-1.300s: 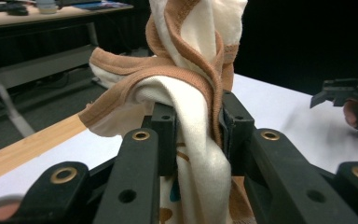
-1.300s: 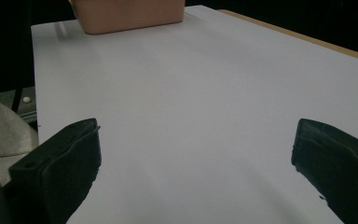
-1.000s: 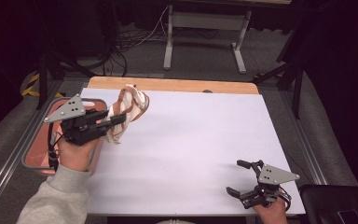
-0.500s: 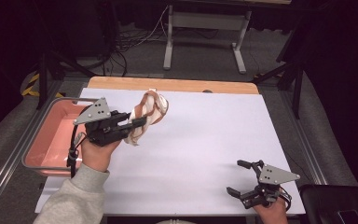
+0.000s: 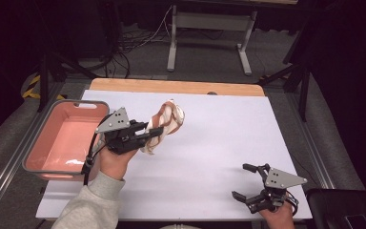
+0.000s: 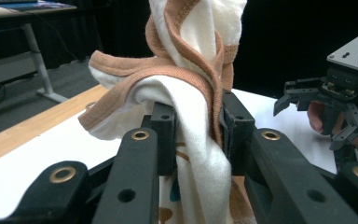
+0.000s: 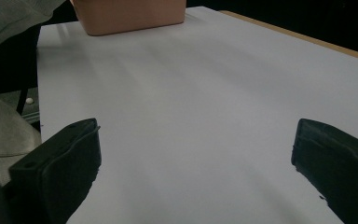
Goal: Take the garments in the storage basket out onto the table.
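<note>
A cream cloth with a tan hem (image 5: 168, 123) hangs bunched above the white table cover. My left gripper (image 5: 157, 131) is shut on it, left of the table's middle. In the left gripper view the cloth (image 6: 191, 107) is pinched between the two black jaws and rises above them. My right gripper (image 5: 244, 182) rests near the front right corner of the table, open, with nothing between its fingers. In the right gripper view its jaws stand wide apart over the bare white surface (image 7: 200, 116).
A pink tub (image 5: 64, 138) sits at the left edge of the table, seen also as the pink tub (image 7: 128, 16) in the right gripper view. A wooden strip (image 5: 176, 87) runs along the far edge. Dark floor and a metal table frame (image 5: 207, 40) lie beyond.
My left gripper has carried the cloth to the right, away from above the pink tub and over the white cover, and a little lower. The right gripper has stayed put.
</note>
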